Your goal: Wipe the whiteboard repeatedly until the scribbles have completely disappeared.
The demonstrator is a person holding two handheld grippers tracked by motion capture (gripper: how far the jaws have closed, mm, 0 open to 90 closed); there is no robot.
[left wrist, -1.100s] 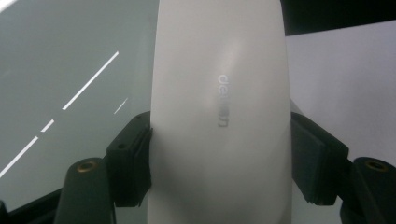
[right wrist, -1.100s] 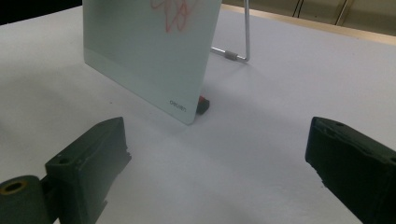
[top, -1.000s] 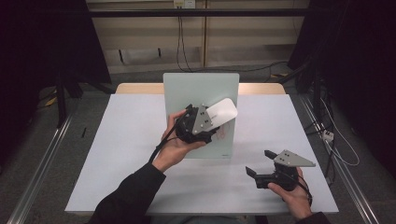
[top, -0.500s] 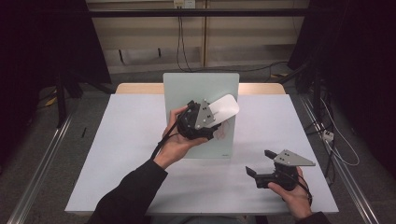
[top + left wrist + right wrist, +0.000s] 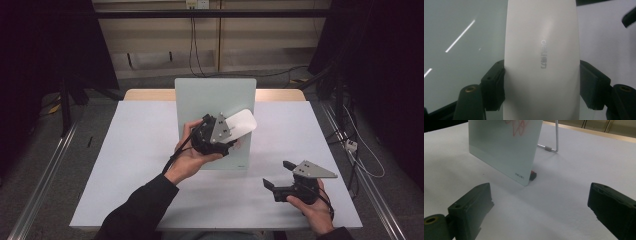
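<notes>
High view: left gripper (image 5: 231,131) clamps a white eraser (image 5: 241,123) against the upright glass board (image 5: 215,100) at table (image 5: 130,150) centre, board's lower part hidden behind the hand; right gripper (image 5: 280,181) rests at 5 o'clock, jaws spread, empty. Left gripper view: eraser (image 5: 541,60), smooth white with faint grey logo, pinched between both jaws, ends cut off. Right gripper view: board (image 5: 506,147) at 11 o'clock, red scribble (image 5: 517,126) cut off at top.

high view sits above the person's edge of the desk (image 5: 125,150), looking forward and down, taking in the whole top and the upright glass board (image 5: 215,100). left gripper view is pressed right up close, the white eraser (image 5: 541,60) across most of it, board glass behind. right gripper view rides low, near the desk surface, looking up at the board's lower corner (image 5: 506,152) from a short way off. all three share that board.
</notes>
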